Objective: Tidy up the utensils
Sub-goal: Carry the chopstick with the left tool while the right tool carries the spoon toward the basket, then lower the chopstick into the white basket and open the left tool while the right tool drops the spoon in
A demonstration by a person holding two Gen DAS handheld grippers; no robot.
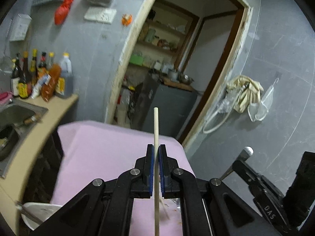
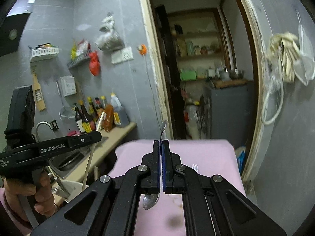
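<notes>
My left gripper (image 1: pixel 157 147) is shut on a pale wooden chopstick (image 1: pixel 156 129) that stands upright between the blue pads, above the pink table (image 1: pixel 102 149). The chopstick also shows in the right wrist view (image 2: pixel 89 163), held by the left gripper (image 2: pixel 98 134). My right gripper (image 2: pixel 161 142) is shut on a metal spoon (image 2: pixel 163 129); the handle points up and the bowl (image 2: pixel 150 201) hangs below the jaws. In the left wrist view the right gripper (image 1: pixel 239 163) holds the spoon with its handle end (image 1: pixel 247 150) showing. A fork (image 2: pixel 195 167) lies on the pink table (image 2: pixel 206 151).
A counter (image 1: pixel 39 135) with a sink (image 1: pixel 17 112) and several sauce bottles (image 1: pixel 39 76) runs along the left. A white container (image 1: pixel 39 214) sits at the table's lower left. A doorway (image 1: pixel 177 78) opens behind the table. Cloths (image 1: pixel 244 92) hang on the right wall.
</notes>
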